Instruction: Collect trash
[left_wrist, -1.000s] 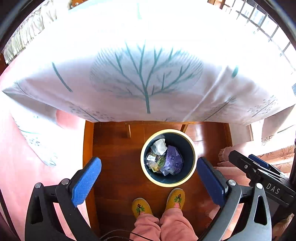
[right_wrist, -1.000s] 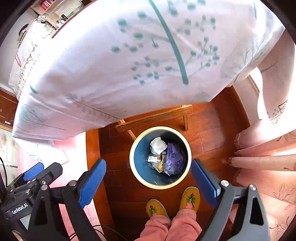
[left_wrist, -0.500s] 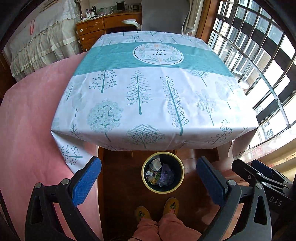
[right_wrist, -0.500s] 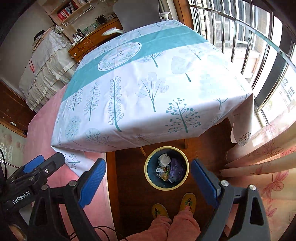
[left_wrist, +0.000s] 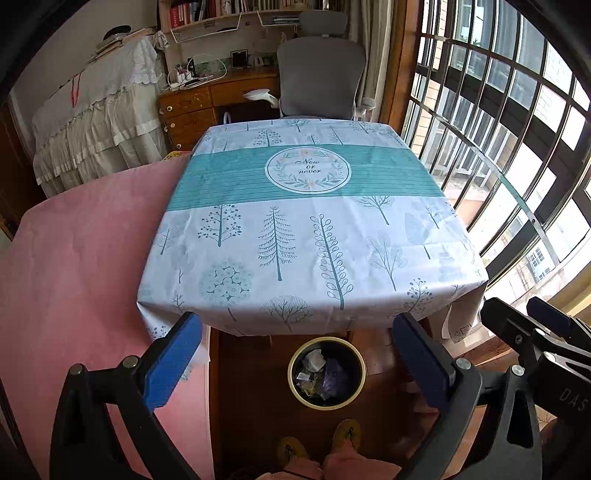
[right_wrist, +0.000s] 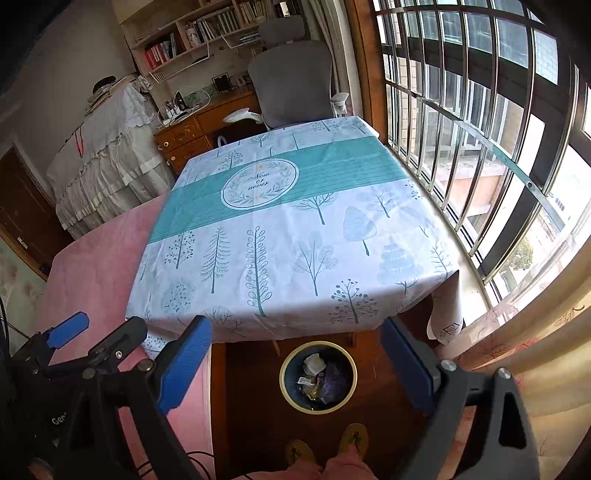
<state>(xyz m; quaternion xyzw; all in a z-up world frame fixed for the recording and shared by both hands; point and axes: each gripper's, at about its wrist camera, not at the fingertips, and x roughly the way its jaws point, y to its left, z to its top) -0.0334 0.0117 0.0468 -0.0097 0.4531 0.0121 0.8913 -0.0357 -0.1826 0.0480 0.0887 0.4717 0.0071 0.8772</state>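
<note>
A round dark blue bin with a cream rim (left_wrist: 295, 358) stands on the wood floor at the table's near edge; it also shows in the right wrist view (right_wrist: 284, 363). Crumpled trash (left_wrist: 323, 374) lies inside it: a white wad, wrappers, a purple bag (right_wrist: 332, 378). My left gripper (left_wrist: 295, 358) is open and empty, held high above the bin. My right gripper (right_wrist: 295, 354) is open and empty beside it, also high above the bin. The table (left_wrist: 295, 240) with its tree-print cloth carries nothing that I can see.
A pink sheet (left_wrist: 81, 258) covers a surface left of the table. A barred window (right_wrist: 498, 147) runs along the right, with curtains (right_wrist: 535, 350) below. A grey office chair (left_wrist: 317, 81) and wooden desk (left_wrist: 207, 99) stand behind the table. Feet in yellow slippers (left_wrist: 321, 443) stand by the bin.
Both grippers have risen and tilted up from just over the bin. The bin now looks small and low, and the whole table top and room have come into view.
</note>
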